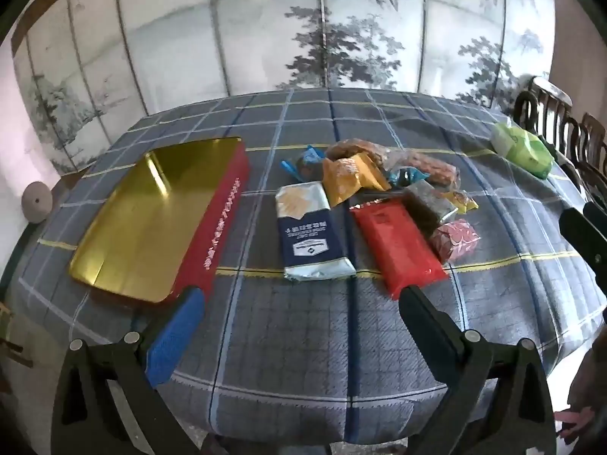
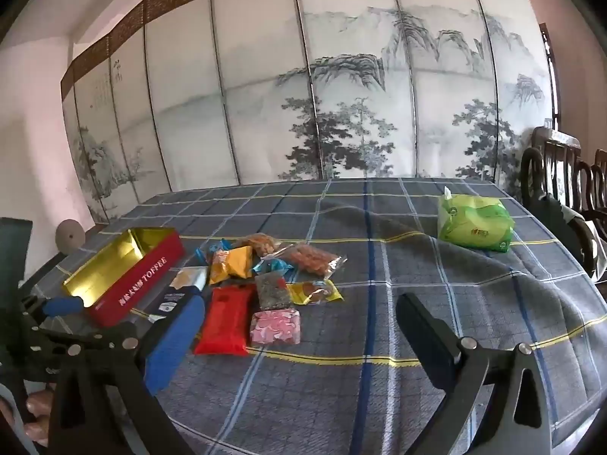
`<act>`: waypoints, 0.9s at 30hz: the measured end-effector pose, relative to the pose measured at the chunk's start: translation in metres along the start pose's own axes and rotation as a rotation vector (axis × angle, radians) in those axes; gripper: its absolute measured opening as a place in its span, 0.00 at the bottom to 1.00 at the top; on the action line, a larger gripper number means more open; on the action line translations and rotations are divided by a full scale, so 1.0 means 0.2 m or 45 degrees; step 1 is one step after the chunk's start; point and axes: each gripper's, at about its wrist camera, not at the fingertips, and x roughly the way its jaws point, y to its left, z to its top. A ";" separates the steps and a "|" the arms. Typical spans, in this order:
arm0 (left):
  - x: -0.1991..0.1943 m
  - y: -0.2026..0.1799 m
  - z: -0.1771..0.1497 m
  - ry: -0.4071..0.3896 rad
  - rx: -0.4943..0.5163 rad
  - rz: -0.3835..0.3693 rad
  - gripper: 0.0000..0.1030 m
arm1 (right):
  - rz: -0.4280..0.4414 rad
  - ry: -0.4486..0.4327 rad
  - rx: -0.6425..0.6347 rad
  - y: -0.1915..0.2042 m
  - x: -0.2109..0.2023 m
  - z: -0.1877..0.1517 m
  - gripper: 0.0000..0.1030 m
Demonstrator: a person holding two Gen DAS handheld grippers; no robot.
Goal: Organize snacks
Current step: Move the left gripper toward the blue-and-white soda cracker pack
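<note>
1. We saw a table with a blue checked tablecloth (image 1: 303,341), and a painted folding screen (image 2: 341,94) with trees stood behind it.
2. Far on the left lay the red toffee tin (image 1: 159,220). It was open, its gold inside faced up, and nothing was in it.
3. Just right of the tin lay a dark blue and silver biscuit pack (image 1: 313,235). It lay flat, a little apart from the tin.
4. Next came a long red packet (image 1: 398,242), close beside the blue pack.
5. Behind those two we saw a heap of small snacks: a blue wrapped sweet (image 1: 307,157), an orange packet (image 1: 353,178), a clear bag of brown snacks (image 1: 421,167), and a dark packet (image 1: 428,204). They touched and lay partly over each other.
6. A pink and white wrapped snack (image 1: 455,239) sat at the right side of the heap, just beside the red packet.
7. A small yellow packet (image 2: 315,292) lay right of the dark packet.
8. Far to the right, well apart from the snacks, a green pack of tissues (image 2: 474,227) sat on the cloth.
9. Dark wooden chairs (image 2: 561,174) stood past the right edge of the table.
10. The left gripper (image 1: 303,299) was above the near part of the table. Its two fingers were wide apart and held nothing.
11. The right gripper (image 2: 299,307) was also wide apart and held nothing. It pointed down a bit at the cloth.
</note>
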 end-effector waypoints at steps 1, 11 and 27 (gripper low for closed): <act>0.01 -0.01 0.01 0.001 0.009 -0.010 0.98 | 0.001 0.005 0.006 -0.03 0.01 0.01 1.00; 0.12 -0.03 0.11 0.029 0.035 0.032 0.98 | -0.021 0.037 0.068 -0.20 0.16 0.00 1.00; 0.32 0.01 0.19 0.150 -0.016 0.049 0.99 | -0.062 0.140 0.104 -0.35 0.47 0.05 1.00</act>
